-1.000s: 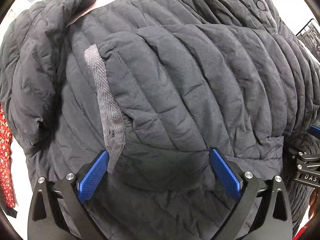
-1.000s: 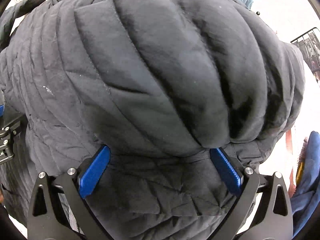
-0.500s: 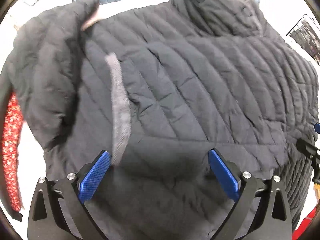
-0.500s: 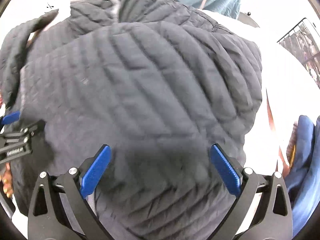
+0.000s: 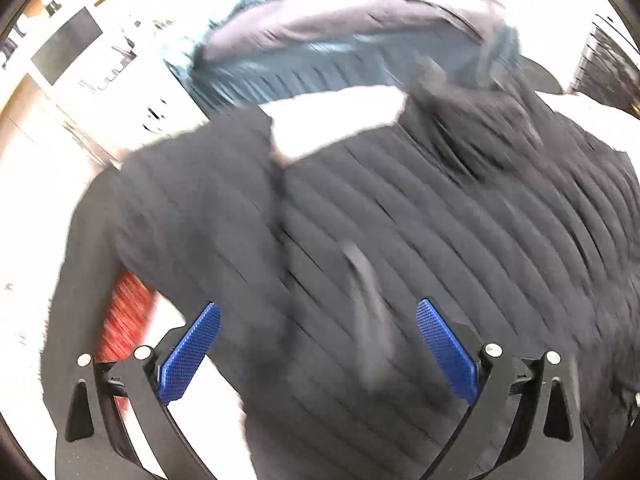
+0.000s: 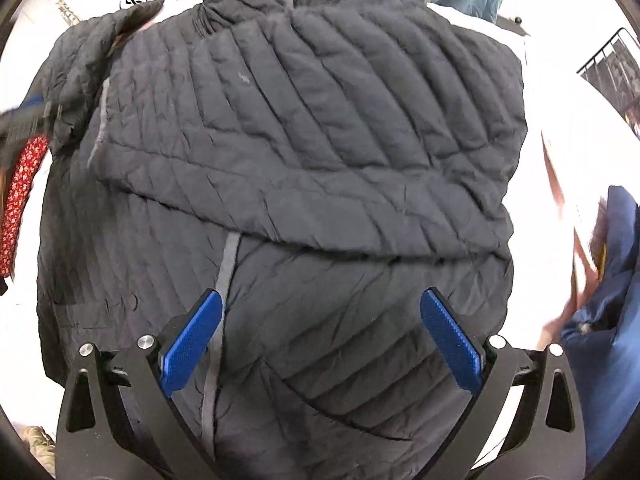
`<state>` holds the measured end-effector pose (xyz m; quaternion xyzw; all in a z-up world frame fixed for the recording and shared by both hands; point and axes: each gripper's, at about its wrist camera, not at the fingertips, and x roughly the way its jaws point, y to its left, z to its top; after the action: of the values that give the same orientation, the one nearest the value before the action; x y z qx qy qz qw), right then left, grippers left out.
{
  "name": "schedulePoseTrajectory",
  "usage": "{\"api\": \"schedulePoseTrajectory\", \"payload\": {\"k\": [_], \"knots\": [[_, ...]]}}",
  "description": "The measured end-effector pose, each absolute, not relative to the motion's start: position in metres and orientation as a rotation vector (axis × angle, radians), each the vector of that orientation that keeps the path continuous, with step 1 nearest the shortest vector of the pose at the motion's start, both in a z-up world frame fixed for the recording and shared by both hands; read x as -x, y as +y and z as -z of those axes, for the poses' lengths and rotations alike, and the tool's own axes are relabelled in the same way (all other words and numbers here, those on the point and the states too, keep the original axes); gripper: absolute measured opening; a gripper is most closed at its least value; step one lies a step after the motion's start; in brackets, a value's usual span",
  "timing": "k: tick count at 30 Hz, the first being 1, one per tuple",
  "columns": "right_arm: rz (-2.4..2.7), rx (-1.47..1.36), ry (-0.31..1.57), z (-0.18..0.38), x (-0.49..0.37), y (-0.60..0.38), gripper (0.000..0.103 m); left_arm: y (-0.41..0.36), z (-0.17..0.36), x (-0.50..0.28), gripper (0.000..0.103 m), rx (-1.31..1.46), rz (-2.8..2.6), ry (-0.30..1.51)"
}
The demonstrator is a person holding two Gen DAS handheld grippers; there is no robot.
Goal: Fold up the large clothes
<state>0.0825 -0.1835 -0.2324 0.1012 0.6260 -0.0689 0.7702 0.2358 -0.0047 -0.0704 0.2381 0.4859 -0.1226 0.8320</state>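
Both tools, left [image 5: 318,350] and right [image 6: 320,344], agape above unlabelled dark quilted jacket [image 6: 320,140].

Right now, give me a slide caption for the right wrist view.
Open right gripper above a dark quilted jacket folded on the white table.
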Motion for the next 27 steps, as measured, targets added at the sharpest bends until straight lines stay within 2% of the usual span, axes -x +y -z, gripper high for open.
{"api": "schedulePoseTrajectory", "payload": {"k": [6, 12, 14, 16, 17, 19, 22, 27], "knots": [[0.166, -0.256, 1.322, 0.212, -0.09, -0.198, 0.098, -0.007, 0.041, -0.335, 0.097, -0.554, 0.095, 0.981], [0.197, -0.299, 1.34, 0.207, -0.096, -0.231, 0.098, -0.008, 0.091, -0.396, 0.095, -0.773, -0.063, 1.121], [0.208, -0.312, 1.351, 0.211, -0.098, -0.237, 0.098, 0.004, 0.106, -0.402, 0.083, -0.752, -0.059, 1.178], [0.22, -0.324, 1.357, 0.215, -0.097, -0.238, 0.098, 0.01, 0.111, -0.401, 0.056, -0.736, -0.069, 1.199], [0.225, -0.33, 1.359, 0.215, -0.095, -0.24, 0.098, 0.013, 0.11, -0.398, 0.05, -0.724, -0.068, 1.195], [0.233, -0.342, 1.363, 0.216, -0.093, -0.243, 0.098, 0.02, 0.102, -0.396, 0.026, -0.671, -0.056, 1.182], [0.228, -0.347, 1.367, 0.217, -0.096, -0.245, 0.098, 0.035, 0.084, -0.395, 0.012, -0.536, -0.037, 1.17], [0.196, -0.334, 1.343, 0.209, -0.101, -0.238, 0.098, 0.057, 0.044, -0.374, 0.006, -0.297, 0.067, 1.146]]}}
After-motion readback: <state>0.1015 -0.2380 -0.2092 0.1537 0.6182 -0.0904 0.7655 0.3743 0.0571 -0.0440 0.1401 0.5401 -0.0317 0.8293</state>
